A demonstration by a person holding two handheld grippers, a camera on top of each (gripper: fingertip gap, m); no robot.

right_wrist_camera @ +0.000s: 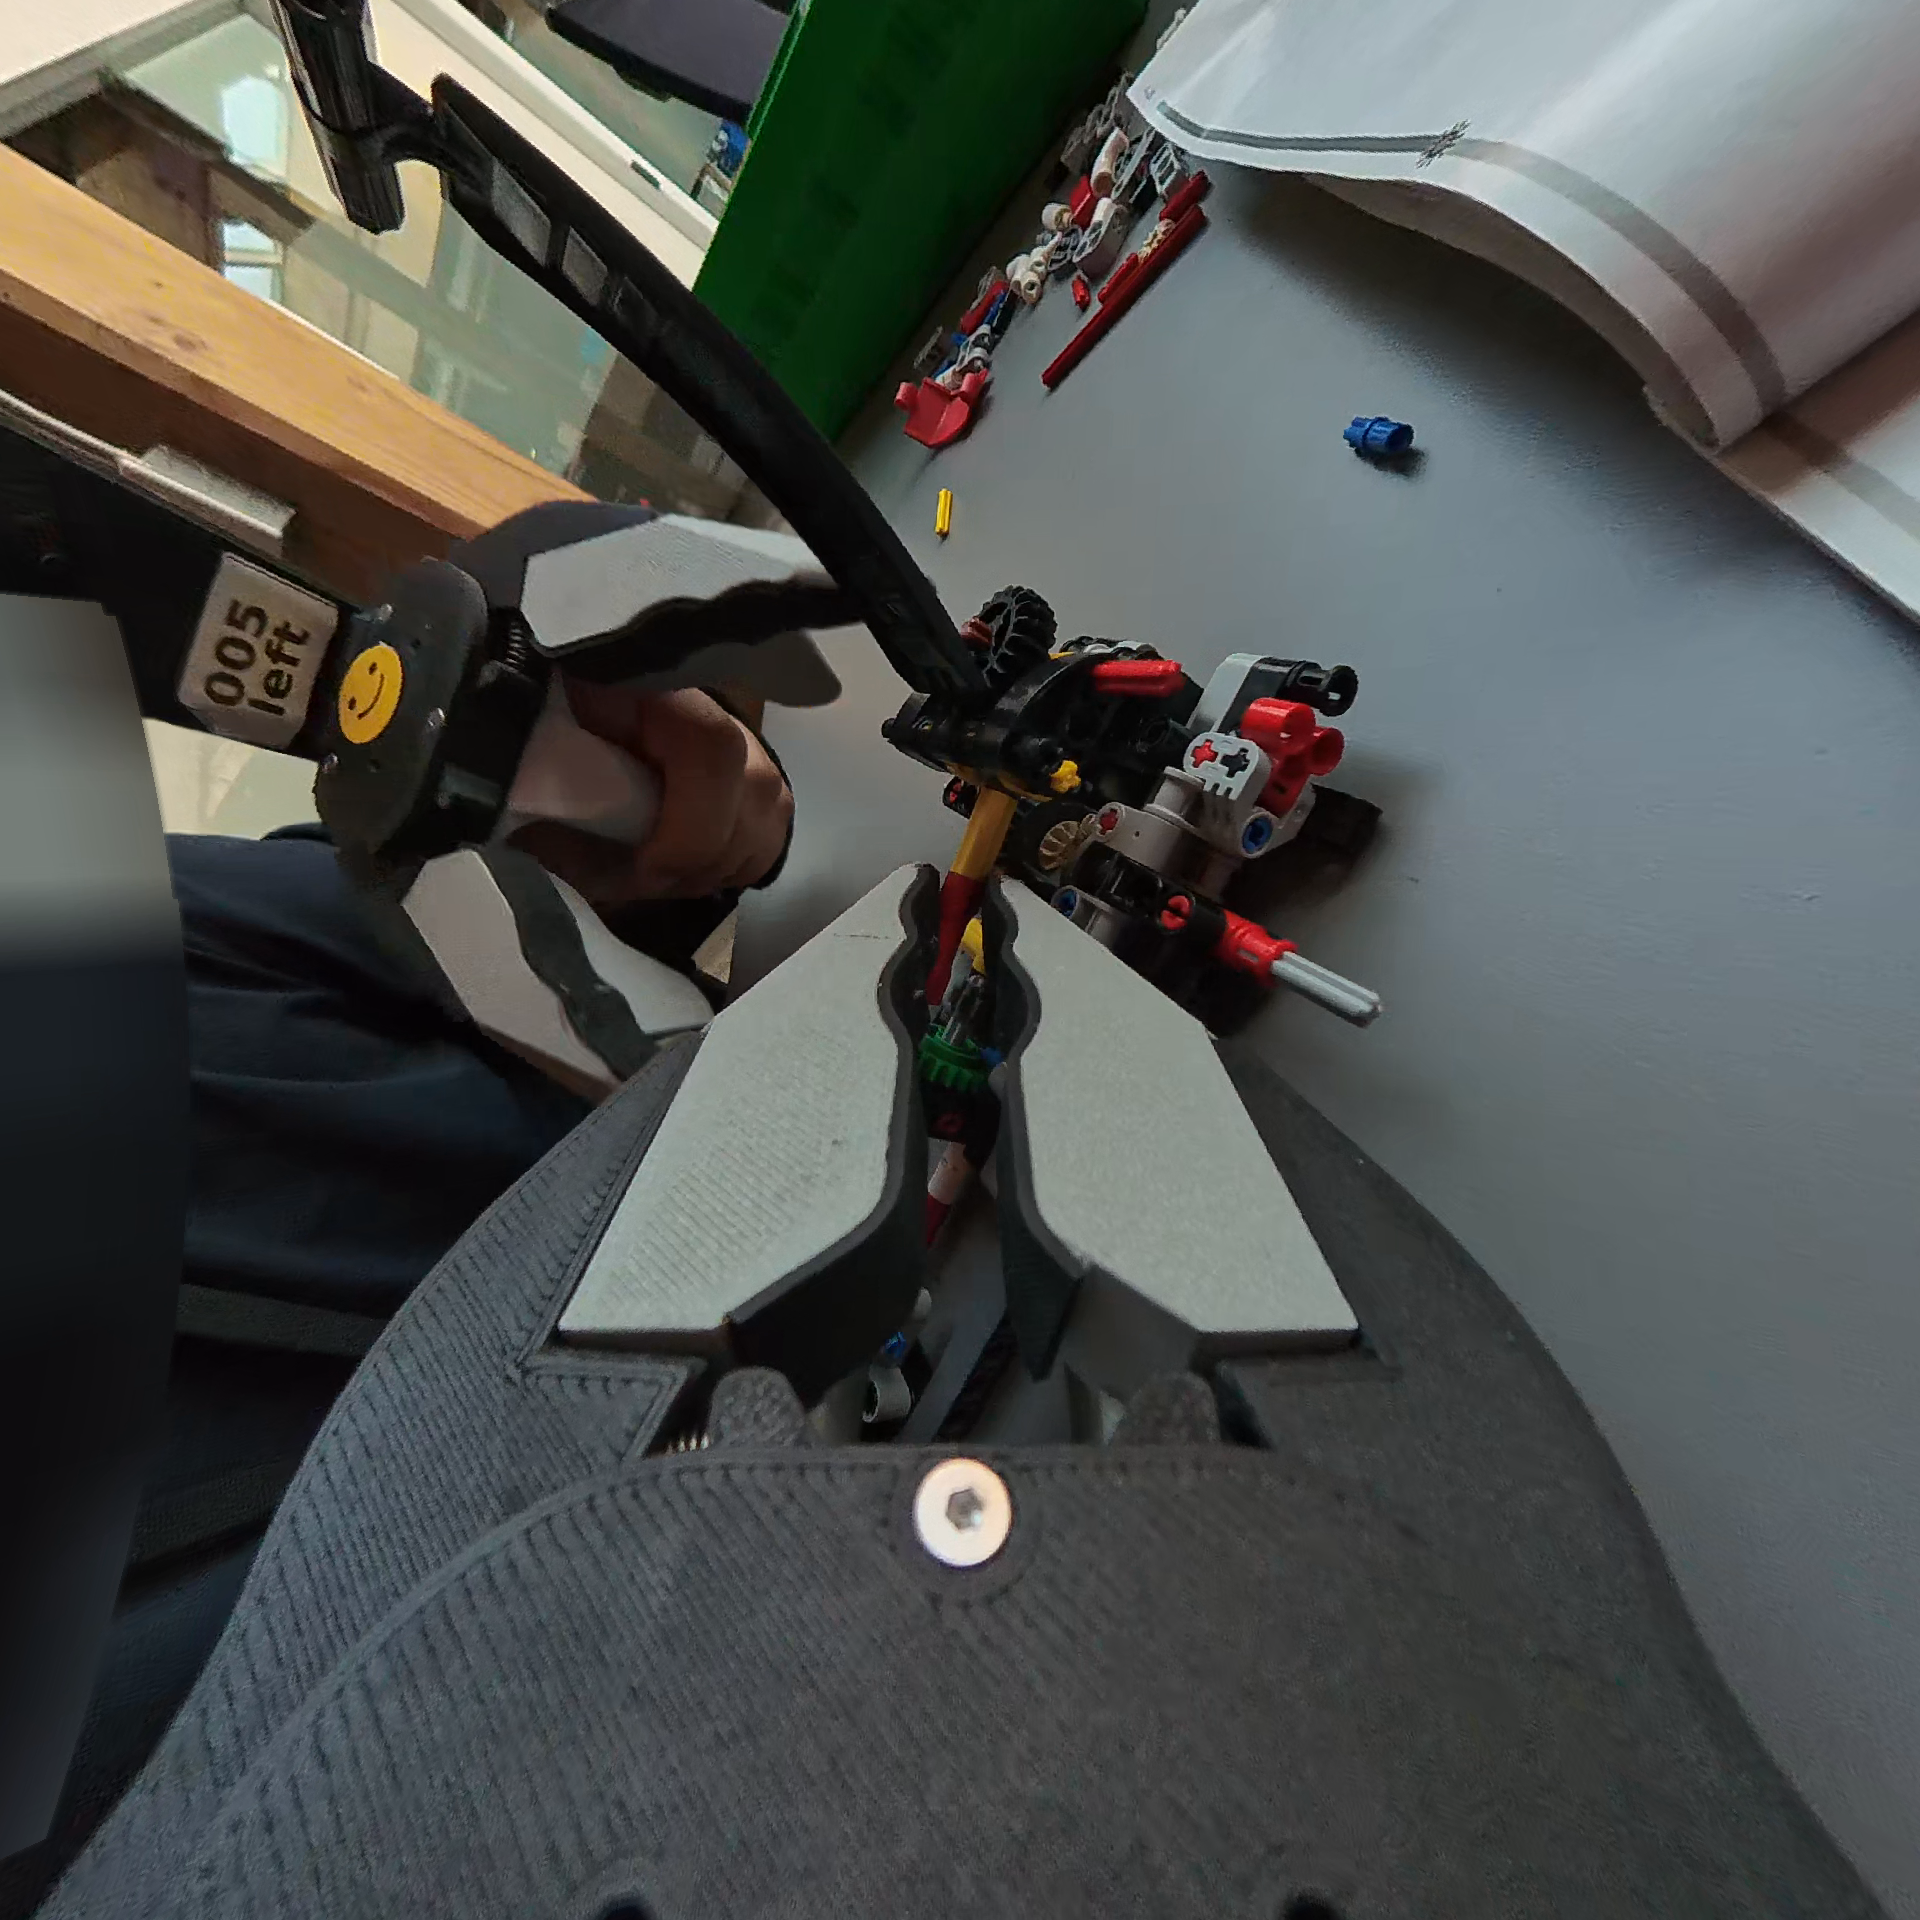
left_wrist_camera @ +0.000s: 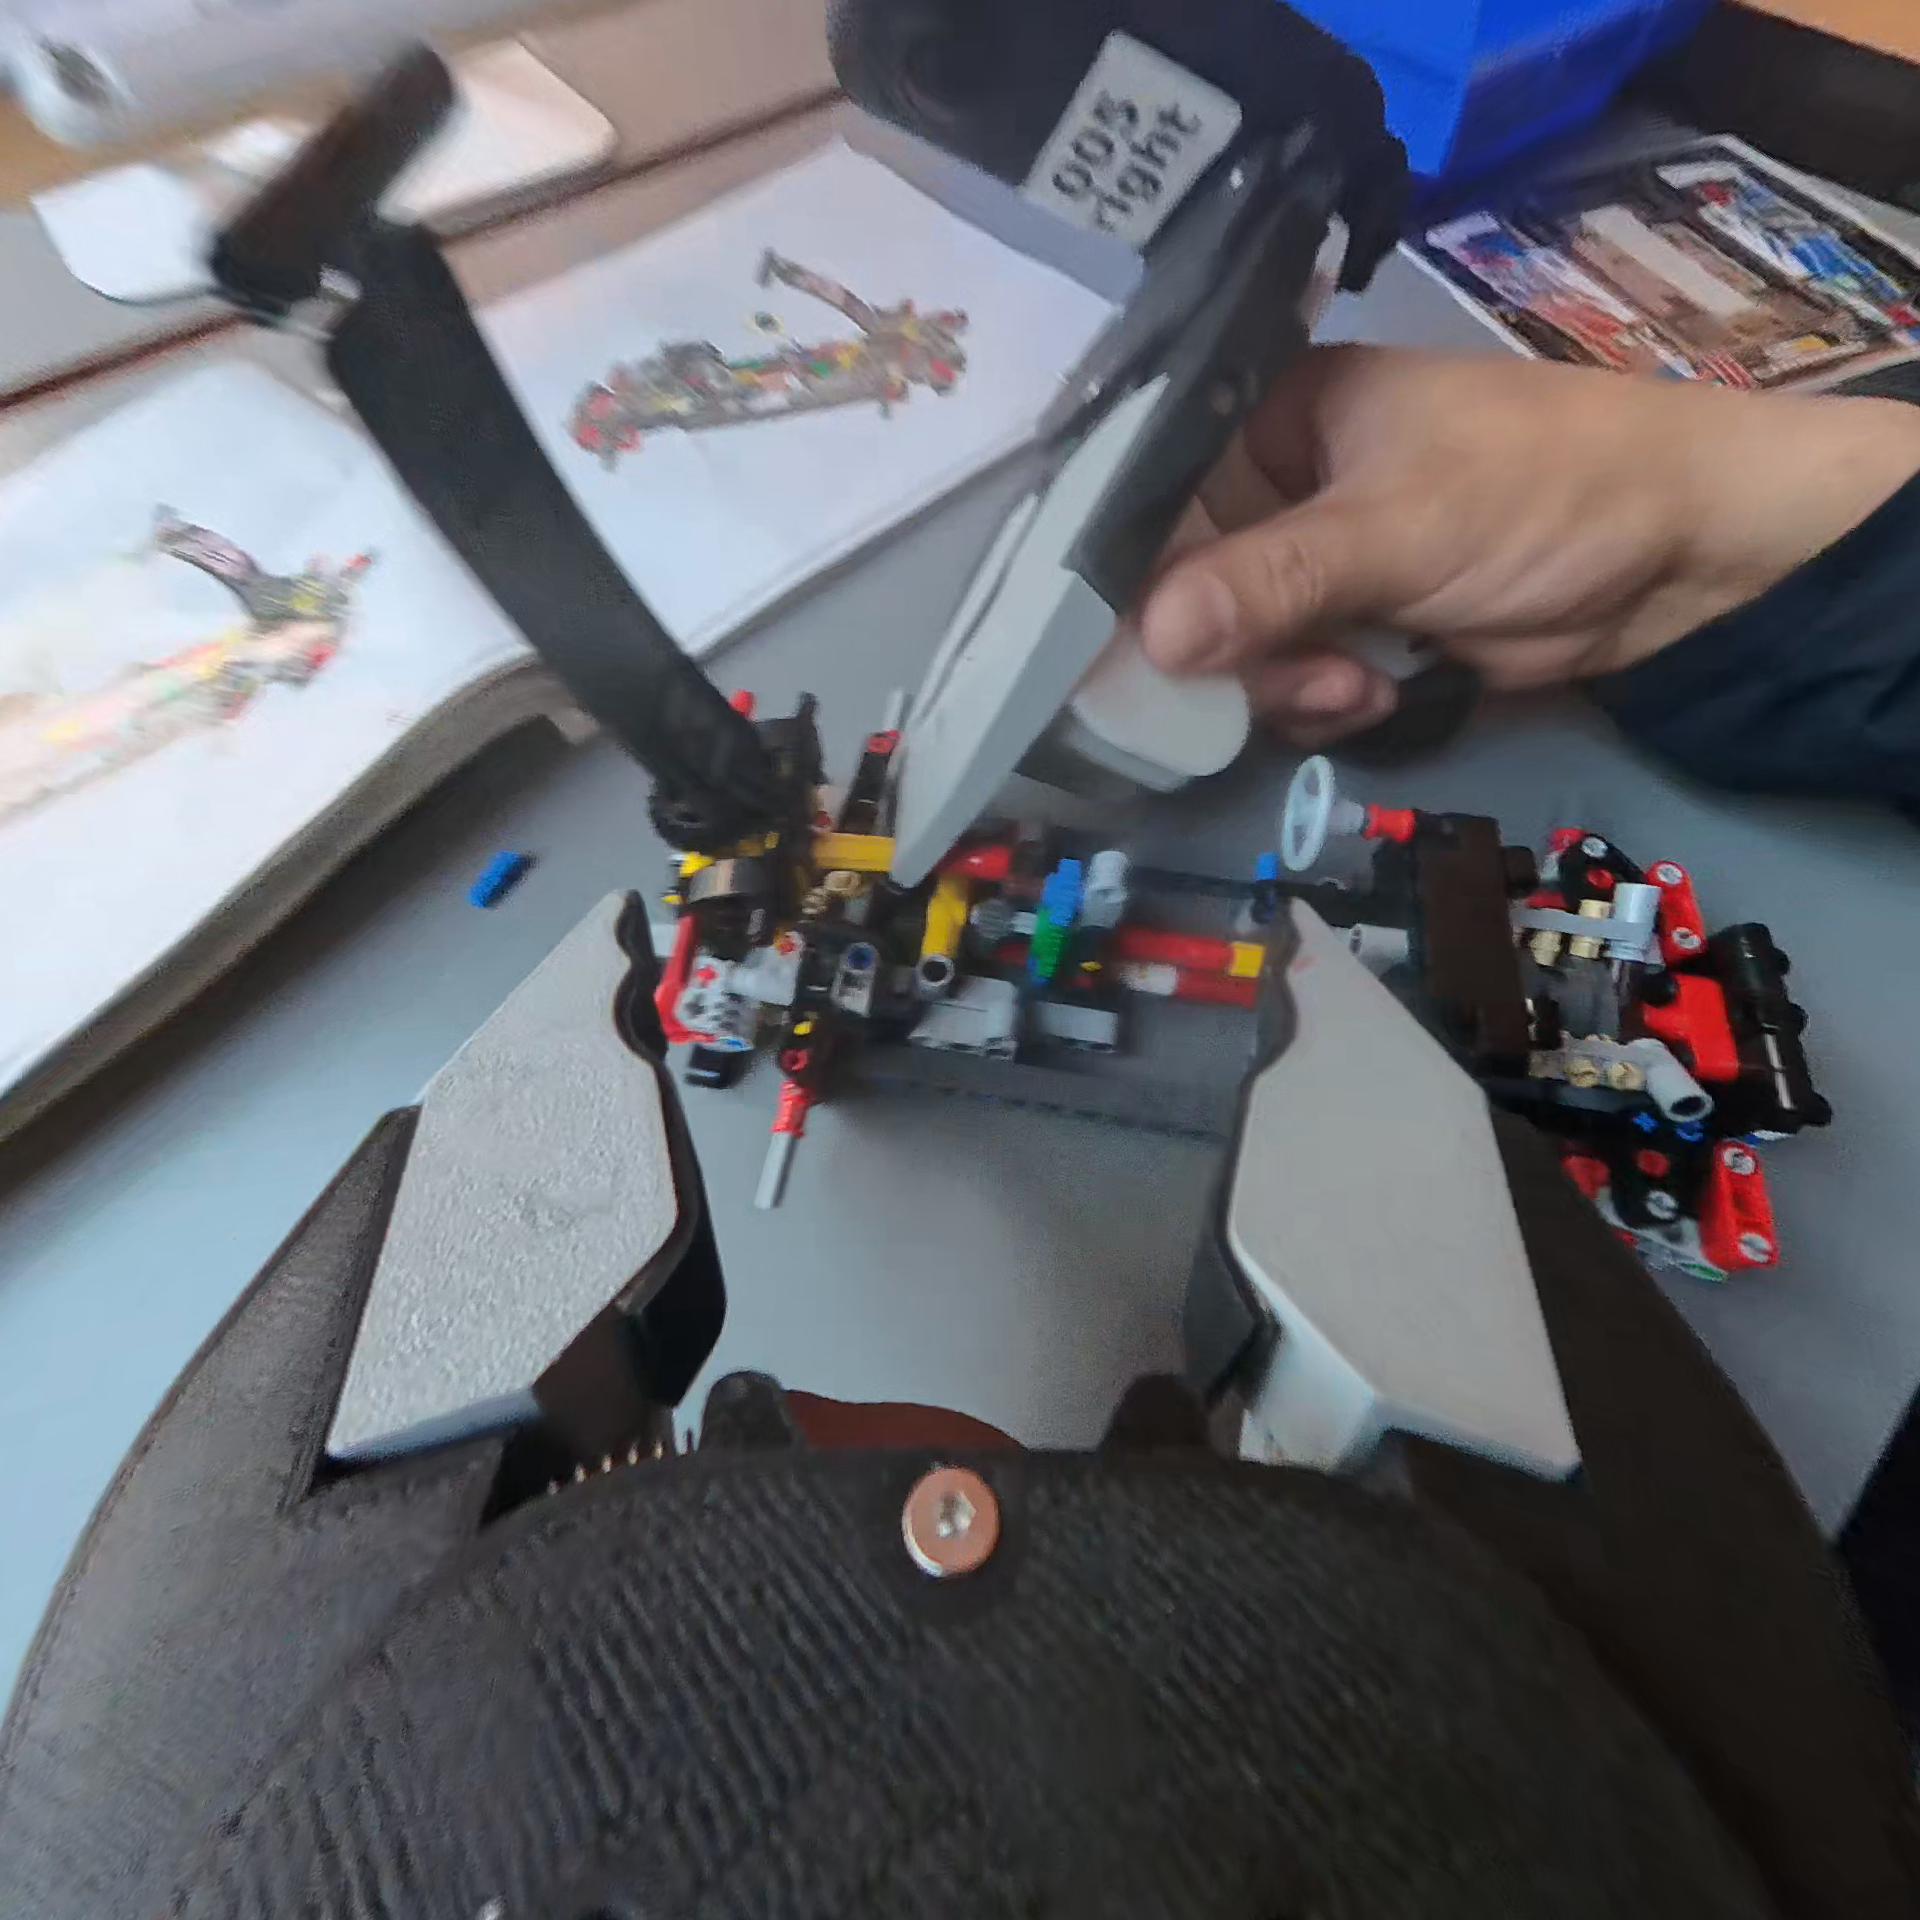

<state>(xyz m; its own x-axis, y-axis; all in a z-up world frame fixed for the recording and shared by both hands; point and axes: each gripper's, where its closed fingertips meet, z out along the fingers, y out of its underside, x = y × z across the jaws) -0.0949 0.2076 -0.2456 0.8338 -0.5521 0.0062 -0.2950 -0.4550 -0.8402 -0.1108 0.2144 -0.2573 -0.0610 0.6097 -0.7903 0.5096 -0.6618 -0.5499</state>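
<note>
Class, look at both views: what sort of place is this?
Probably a hobby or workshop desk: a grey tabletop bearing a multicoloured plastic brick model, an open instruction booklet and loose bricks.

Bare grey surface (right_wrist_camera: 1558, 727) lies open between the brick model (right_wrist_camera: 1164, 790) and the open booklet (right_wrist_camera: 1558, 208); only a blue peg (right_wrist_camera: 1377, 434) sits there. Loose parts (right_wrist_camera: 1060, 260) crowd the green box (right_wrist_camera: 894, 177).

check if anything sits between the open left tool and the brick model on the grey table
Nothing visible does: the left tool stands wide open right at the brick model, bare table before it. The right tool grips the model from the far side.
</note>
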